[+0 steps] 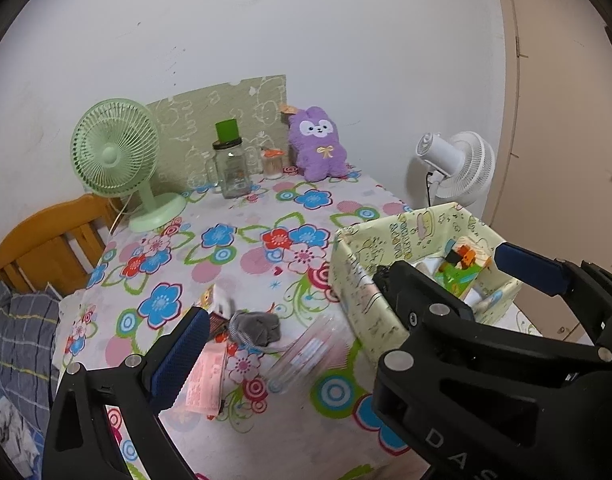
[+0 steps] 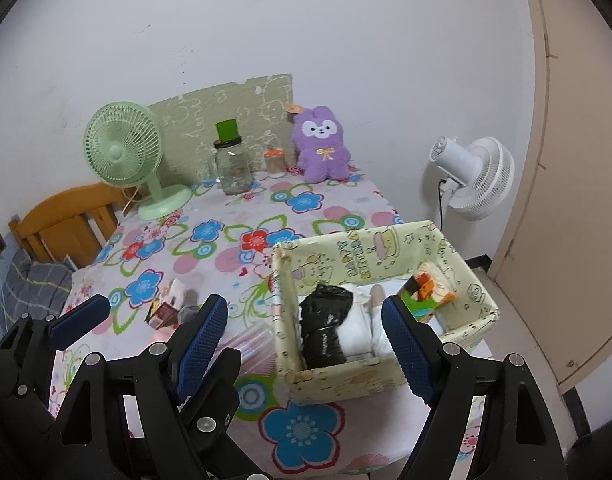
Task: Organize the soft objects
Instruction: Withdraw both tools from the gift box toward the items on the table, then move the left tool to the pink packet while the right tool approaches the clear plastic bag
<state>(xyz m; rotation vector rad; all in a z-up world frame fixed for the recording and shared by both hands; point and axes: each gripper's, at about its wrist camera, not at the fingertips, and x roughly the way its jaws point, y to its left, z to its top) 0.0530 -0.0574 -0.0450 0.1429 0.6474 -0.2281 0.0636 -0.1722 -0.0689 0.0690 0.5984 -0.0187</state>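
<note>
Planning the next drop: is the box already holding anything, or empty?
Partly filled. The box holds a black bundle, white cloth and a colourful pack, with no lid on top.

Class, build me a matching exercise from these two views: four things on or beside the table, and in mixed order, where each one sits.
1 purple plush rabbit
2 black bundle
3 green fan
4 white fan

A inside the patterned box
B on the floor, off the table's right edge
C table's far left corner
D against the wall, far right of the table

1-D, 2-A, 3-C, 4-B
</note>
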